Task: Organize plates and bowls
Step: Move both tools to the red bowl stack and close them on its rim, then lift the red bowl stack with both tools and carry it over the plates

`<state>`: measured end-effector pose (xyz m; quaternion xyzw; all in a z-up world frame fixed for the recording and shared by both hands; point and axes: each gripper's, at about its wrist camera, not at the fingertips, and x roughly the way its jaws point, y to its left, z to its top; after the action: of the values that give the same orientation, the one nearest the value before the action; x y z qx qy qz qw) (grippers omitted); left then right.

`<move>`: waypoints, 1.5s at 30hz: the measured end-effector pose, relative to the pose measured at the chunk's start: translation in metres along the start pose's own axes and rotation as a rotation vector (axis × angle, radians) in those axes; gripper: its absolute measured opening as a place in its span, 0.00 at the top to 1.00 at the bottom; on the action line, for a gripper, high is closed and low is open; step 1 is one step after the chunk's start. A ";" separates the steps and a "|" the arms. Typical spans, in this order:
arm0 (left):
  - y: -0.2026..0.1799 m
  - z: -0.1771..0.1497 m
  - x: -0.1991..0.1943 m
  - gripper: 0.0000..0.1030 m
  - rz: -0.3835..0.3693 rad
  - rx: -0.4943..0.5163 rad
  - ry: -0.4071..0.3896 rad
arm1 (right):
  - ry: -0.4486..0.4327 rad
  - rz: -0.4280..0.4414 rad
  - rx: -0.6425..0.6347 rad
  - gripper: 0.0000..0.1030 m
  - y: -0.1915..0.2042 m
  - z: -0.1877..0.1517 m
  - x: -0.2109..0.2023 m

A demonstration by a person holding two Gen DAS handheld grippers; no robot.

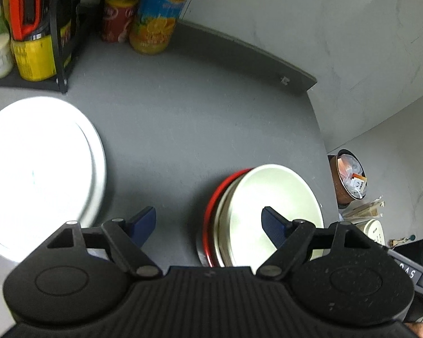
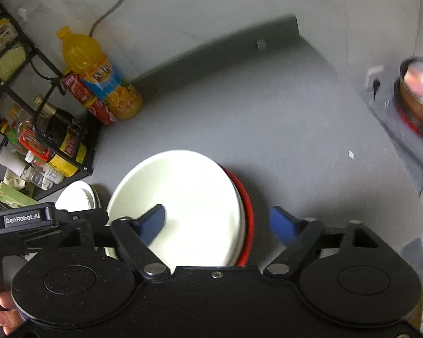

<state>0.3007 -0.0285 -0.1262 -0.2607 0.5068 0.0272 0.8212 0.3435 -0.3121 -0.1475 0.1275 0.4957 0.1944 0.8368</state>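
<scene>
Cream enamel on top, red rim beneath: stacked bowls [image 2: 183,205] low centre in the right wrist view, on the grey counter [image 2: 239,118]. Right gripper [image 2: 220,225] partly open, blue pads straddling the stack's right edge, one pad over the cream interior, the other outside the red rim; no contact visible, nothing held. Left gripper [image 1: 208,225] also wide apart and empty, right pad over the same stack [image 1: 268,211] at lower right of the left wrist view, left pad above bare counter. White plates [image 1: 36,174] at far left, bright and overexposed, apart from the bowls. Probably about to grasp the rim: best lowered until the rim sits deep between the pads, squared to the wall, then closed firmly before lifting. Risk of the upper bowl sliding off the red one if pinched shallowly.
</scene>
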 end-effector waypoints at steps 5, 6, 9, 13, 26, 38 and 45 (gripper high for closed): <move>0.000 -0.011 0.020 0.28 0.024 -0.068 0.033 | 0.074 0.034 0.048 0.44 -0.016 -0.006 0.018; 0.000 -0.013 0.024 0.32 0.025 -0.080 0.040 | 0.089 0.043 0.057 0.45 -0.018 -0.007 0.022; 0.003 -0.018 0.035 0.47 0.022 -0.117 0.066 | 0.126 0.050 0.079 0.50 -0.023 -0.009 0.033; 0.006 -0.021 0.049 0.59 0.026 -0.155 0.096 | 0.165 0.064 0.097 0.53 -0.026 -0.011 0.045; 0.011 -0.022 0.075 0.68 0.007 -0.220 0.160 | 0.217 0.060 0.081 0.68 -0.029 -0.007 0.064; 0.026 -0.016 0.069 0.69 -0.030 -0.224 0.153 | 0.165 0.088 0.059 0.68 -0.010 0.000 0.059; 0.035 -0.002 0.048 0.69 -0.037 -0.197 0.115 | 0.139 0.098 0.047 0.68 0.014 0.005 0.057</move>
<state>0.3110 -0.0097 -0.1817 -0.3504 0.5432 0.0467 0.7615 0.3700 -0.2740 -0.1838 0.1573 0.5504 0.2318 0.7865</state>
